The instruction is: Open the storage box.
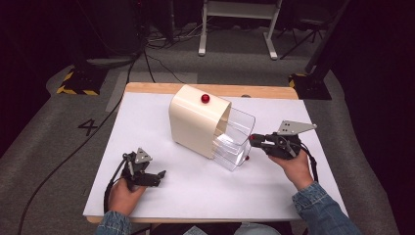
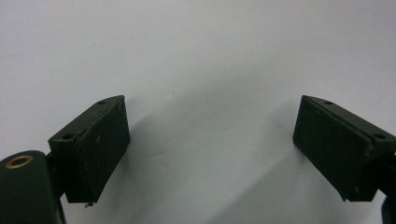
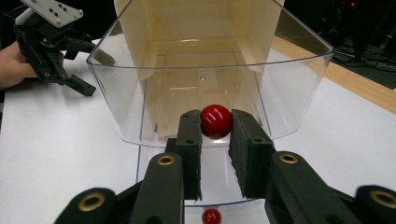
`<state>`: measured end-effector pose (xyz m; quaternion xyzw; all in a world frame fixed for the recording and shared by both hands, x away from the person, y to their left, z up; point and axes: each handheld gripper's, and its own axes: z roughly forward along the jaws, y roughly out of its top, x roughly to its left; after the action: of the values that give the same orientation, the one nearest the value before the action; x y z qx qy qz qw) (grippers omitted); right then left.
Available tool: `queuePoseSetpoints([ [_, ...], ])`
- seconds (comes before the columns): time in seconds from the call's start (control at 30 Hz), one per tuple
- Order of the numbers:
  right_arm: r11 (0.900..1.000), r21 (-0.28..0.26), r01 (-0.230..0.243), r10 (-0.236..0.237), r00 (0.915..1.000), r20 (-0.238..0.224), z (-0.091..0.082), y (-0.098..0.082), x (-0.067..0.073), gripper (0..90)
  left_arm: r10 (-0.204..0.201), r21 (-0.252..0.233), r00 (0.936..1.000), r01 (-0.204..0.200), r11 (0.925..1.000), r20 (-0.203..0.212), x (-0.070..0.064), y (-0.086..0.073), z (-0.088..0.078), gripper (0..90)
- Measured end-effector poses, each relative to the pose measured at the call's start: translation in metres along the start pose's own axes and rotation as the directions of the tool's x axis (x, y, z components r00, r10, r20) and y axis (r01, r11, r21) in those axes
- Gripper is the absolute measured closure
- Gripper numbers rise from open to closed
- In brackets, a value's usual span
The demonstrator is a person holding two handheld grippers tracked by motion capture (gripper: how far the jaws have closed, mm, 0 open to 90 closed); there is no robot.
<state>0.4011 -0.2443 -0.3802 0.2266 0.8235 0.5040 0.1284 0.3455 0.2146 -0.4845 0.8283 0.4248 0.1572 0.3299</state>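
Gripping the red knob [image 3: 216, 121] of the clear drawer [image 3: 299, 79], right gripper [image 3: 215, 140] clamped on it, right of the cream cabinet [image 1: 195, 122] | left gripper [image 2: 212, 140] spread wide (empty), near-left on the white table [image 1: 147, 117], well apart.

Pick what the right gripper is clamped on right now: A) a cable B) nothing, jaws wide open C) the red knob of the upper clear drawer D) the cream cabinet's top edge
C: in the right gripper view the right gripper has both jaws pressed against the red knob on the front of the upper clear drawer, which is pulled out of the cream cabinet.
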Motion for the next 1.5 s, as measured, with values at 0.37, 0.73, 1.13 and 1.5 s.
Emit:
queuePoseSetpoints([
  [0.37, 1.000, 0.024, -0.018, 0.018, 0.9998, 0.002, 0.006, -0.011, -0.003, 73.5, 0.003, 0.000, 1.0000, -0.003, 1.0000, 0.000, 0.000, 0.000, 0.000, 10.9],
  [0.73, 0.998, 0.049, -0.041, 0.041, 0.9992, 0.004, 0.011, -0.022, -0.004, 72.8, 0.004, 0.000, 1.0000, -0.004, 1.0000, -0.001, 0.000, 0.000, 0.000, 10.9],
  [1.13, 0.997, 0.060, -0.046, 0.046, 0.9989, 0.010, 0.005, -0.024, -0.003, 61.2, 0.006, 0.001, 1.0000, -0.006, 1.0000, -0.002, 0.000, 0.000, 0.000, 10.9],
  [1.5, 0.997, 0.064, -0.052, 0.048, 0.9976, 0.049, -0.027, -0.021, -0.004, 50.0, 0.008, -0.002, 1.0000, -0.008, 1.0000, -0.003, 0.000, 0.000, 0.000, 11.0],
])
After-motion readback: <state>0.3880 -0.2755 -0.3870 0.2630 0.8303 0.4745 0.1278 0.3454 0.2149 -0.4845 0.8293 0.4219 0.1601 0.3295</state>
